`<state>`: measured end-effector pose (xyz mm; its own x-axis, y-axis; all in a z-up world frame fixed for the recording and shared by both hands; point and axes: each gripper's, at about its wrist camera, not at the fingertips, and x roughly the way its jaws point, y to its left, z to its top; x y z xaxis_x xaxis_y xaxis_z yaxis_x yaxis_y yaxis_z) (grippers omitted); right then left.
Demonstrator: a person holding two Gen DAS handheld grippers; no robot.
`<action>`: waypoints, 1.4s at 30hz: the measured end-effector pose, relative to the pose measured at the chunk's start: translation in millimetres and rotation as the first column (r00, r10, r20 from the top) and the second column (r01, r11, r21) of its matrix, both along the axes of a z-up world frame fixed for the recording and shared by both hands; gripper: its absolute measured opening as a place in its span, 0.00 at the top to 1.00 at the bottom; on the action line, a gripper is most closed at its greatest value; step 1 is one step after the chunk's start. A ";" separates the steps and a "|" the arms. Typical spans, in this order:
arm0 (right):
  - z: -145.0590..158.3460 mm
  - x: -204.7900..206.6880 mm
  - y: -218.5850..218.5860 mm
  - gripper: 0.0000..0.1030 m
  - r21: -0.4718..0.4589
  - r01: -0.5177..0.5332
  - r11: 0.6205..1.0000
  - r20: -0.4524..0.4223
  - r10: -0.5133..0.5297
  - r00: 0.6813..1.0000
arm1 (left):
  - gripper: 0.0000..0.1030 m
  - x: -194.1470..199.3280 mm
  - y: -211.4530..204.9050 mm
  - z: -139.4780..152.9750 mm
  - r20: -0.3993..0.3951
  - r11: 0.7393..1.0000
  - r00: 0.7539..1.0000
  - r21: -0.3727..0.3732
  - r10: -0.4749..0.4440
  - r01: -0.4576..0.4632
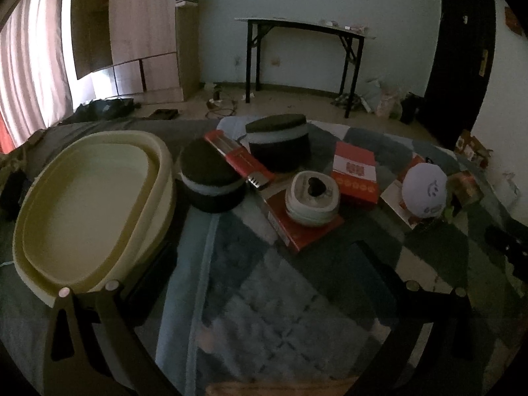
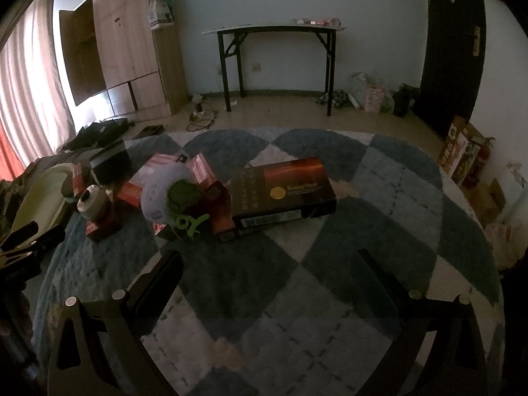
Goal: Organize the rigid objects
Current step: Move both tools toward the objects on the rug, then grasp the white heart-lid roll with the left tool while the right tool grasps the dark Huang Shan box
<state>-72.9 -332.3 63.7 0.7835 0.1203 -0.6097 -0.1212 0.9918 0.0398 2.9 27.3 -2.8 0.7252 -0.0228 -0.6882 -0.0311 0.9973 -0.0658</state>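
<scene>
On a blue-and-white checked rug lie several rigid objects. In the left wrist view a pale yellow oval basin [image 1: 82, 204] sits at left, two black round tins [image 1: 211, 181] [image 1: 280, 145] behind it, red boxes [image 1: 354, 173] and a small white round case [image 1: 312, 198] on a red box in the middle, and a white ball-shaped toy [image 1: 424, 189] at right. My left gripper [image 1: 264, 260] hangs open over bare rug, nothing between its fingers. In the right wrist view a dark brown box [image 2: 282, 188] lies ahead, the white toy [image 2: 168, 193] to its left. My right gripper [image 2: 267, 264] is open and empty.
A black-legged folding table [image 2: 274, 29] stands against the far wall. A wooden wardrobe [image 2: 128, 43] with an open door is at the left, curtains beside it. Bags and boxes [image 2: 462, 155] line the right wall near a dark door. Cables lie on the tiled floor.
</scene>
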 end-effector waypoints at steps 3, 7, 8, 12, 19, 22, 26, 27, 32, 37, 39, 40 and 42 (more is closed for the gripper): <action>-0.7 -0.3 -1.0 0.00 0.001 0.004 1.000 -0.002 -0.004 1.000 | 0.00 1.0 4.3 -0.7 -0.002 1.000 1.000 0.001 0.007 -0.007; -1.7 2.1 -1.4 0.00 -0.001 0.009 1.000 -0.007 -0.009 1.000 | 0.00 -0.4 4.2 -0.6 0.018 0.999 1.000 0.052 0.000 -0.001; -1.9 2.6 -1.2 0.00 -0.002 0.009 1.000 -0.007 -0.009 1.000 | 0.00 -0.2 3.9 -0.9 0.018 0.998 1.000 0.058 -0.002 0.001; -3.8 4.6 0.6 0.00 -0.009 0.004 1.000 -0.012 -0.005 1.000 | 0.00 0.0 1.1 -0.3 0.004 0.997 1.000 0.072 -0.028 0.028; -9.3 5.5 -1.4 0.00 0.018 0.036 0.999 0.004 -0.036 0.999 | 0.00 1.7 -26.2 50.8 0.027 0.977 0.990 0.165 -0.139 0.133; -7.4 3.5 -2.5 0.00 0.037 0.049 0.998 0.028 -0.050 0.998 | 0.00 29.3 -35.3 56.1 0.014 0.983 0.988 0.106 -0.153 0.151; -5.3 3.9 -7.2 0.00 0.020 0.080 0.997 0.041 -0.081 0.996 | 0.00 37.9 -33.7 24.0 0.048 0.979 0.979 0.065 -0.199 0.196; -5.4 4.5 -7.7 0.00 0.013 0.085 0.996 0.043 -0.086 0.995 | 0.00 42.8 -34.9 17.1 0.005 0.980 0.983 0.087 -0.181 0.180; -0.2 18.9 -6.4 0.00 0.052 0.037 0.998 0.026 -0.038 0.999 | 0.00 57.0 -19.2 -3.5 -0.003 0.987 0.987 -0.025 -0.161 0.161; 18.8 52.1 0.4 0.00 0.031 0.002 1.000 -0.008 -0.002 1.000 | 0.00 58.5 -18.1 -6.2 0.020 0.991 0.991 -0.016 -0.131 0.131; 14.8 63.4 3.3 0.00 0.019 -0.015 1.000 -0.044 0.015 0.999 | 0.00 62.3 -20.7 -7.9 0.026 0.992 0.992 -0.011 -0.122 0.123; 11.7 66.3 3.8 0.00 0.004 -0.011 1.000 -0.047 0.011 0.999 | 0.00 60.7 -22.1 -7.8 0.025 0.992 0.992 -0.002 -0.123 0.123; 3.7 72.9 3.4 0.00 -0.033 0.006 0.999 -0.031 -0.007 0.999 | 0.00 61.8 -26.4 -9.0 0.024 0.990 0.990 0.010 -0.143 0.142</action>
<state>0.0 -328.9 67.5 0.7649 0.0949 -0.6371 -0.1140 0.9934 0.0111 64.7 0.8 -11.8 0.7314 -0.1216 -0.6710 0.1129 0.9920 -0.0567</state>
